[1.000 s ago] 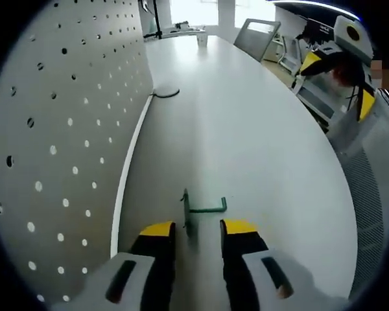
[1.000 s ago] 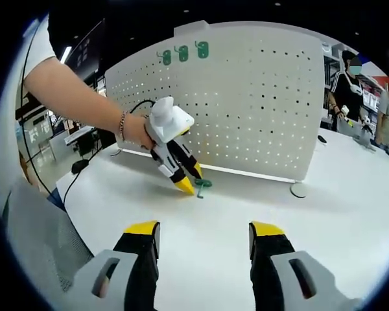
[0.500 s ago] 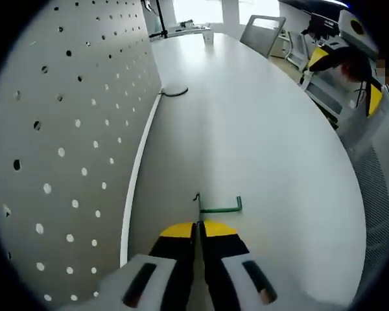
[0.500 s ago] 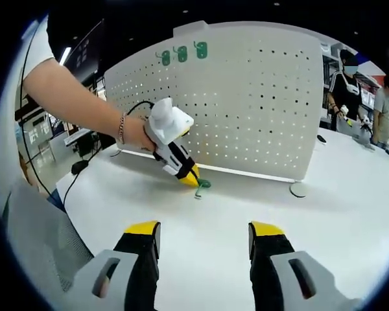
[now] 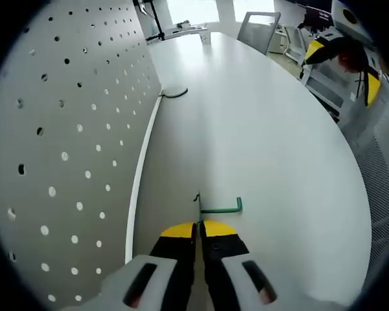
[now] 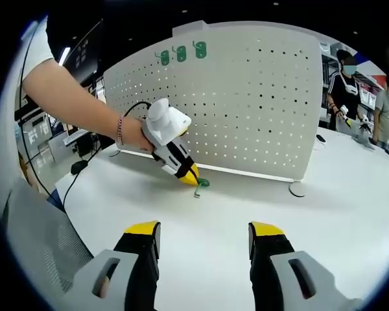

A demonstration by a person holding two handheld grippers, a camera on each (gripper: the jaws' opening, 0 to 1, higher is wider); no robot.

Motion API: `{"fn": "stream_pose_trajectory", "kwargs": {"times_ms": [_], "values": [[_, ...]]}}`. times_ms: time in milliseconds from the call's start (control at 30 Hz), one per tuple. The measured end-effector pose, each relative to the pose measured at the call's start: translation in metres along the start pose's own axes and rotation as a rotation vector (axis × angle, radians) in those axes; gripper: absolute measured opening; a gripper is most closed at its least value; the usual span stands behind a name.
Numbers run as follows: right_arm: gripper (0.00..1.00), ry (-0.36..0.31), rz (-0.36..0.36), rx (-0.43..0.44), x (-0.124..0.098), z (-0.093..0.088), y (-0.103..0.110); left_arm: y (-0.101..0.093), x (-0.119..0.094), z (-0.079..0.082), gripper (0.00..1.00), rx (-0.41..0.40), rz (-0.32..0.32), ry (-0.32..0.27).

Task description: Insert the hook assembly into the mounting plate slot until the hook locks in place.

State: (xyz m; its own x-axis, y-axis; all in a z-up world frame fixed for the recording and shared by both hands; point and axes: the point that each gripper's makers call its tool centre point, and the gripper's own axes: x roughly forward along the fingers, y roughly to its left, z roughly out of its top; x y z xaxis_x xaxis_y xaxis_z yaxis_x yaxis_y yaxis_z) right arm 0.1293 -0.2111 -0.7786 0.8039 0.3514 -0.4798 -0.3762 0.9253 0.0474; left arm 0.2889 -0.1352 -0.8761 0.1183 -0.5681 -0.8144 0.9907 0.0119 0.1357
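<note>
I can read no brand, label or writing anywhere: the white pegboard point(image 5: 65, 149) on my left is plain, dotted with rows of small round holes, and it stands upright along the edge of the white table point(image 5: 259, 142). In the left gripper view my left gripper point(image 5: 198, 228) has its yellow-tipped jaws pressed together, pinched on the green hook point(image 5: 217, 208), which sits just past the tips, low over the table and beside the foot of the pegboard. The hook is a thin green wire piece: a short upright back part held at the jaws, and a straight arm running off to the right that ends in a small upturned tip. Whether it touches the table I cannot tell. A dark cable point(image 5: 172, 94) curls on the table farther along the board's base, and a grey chair point(image 5: 258, 29) stands at the far end. In the right gripper view the hand point(image 6: 131, 133) holds that left gripper down at the table in front of the pegboard, with the hook a small green shape at its tip. Three more green hooks point(image 6: 181, 53) hang in a row near the board's top left. My right gripper point(image 6: 204, 236) hangs above the bare table with its jaws wide apart, holding nothing.
</note>
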Motion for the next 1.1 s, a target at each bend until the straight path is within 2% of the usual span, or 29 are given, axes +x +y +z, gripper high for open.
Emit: {"fn": "stream_pose_trajectory", "kwargs": {"times_ms": [67, 500, 1100], "values": [[0.53, -0.003, -0.002, 0.010, 0.000, 0.000, -0.001, 0.002, -0.003, 0.001, 0.03, 0.010, 0.013, -0.007], [0.53, -0.005, -0.001, 0.008, 0.000, 0.001, 0.000, 0.008, -0.019, 0.012, 0.03, -0.049, 0.050, -0.097], [0.53, -0.025, -0.012, 0.013, -0.002, 0.006, -0.003, 0.010, -0.048, 0.030, 0.03, -0.029, 0.095, -0.182]]}}
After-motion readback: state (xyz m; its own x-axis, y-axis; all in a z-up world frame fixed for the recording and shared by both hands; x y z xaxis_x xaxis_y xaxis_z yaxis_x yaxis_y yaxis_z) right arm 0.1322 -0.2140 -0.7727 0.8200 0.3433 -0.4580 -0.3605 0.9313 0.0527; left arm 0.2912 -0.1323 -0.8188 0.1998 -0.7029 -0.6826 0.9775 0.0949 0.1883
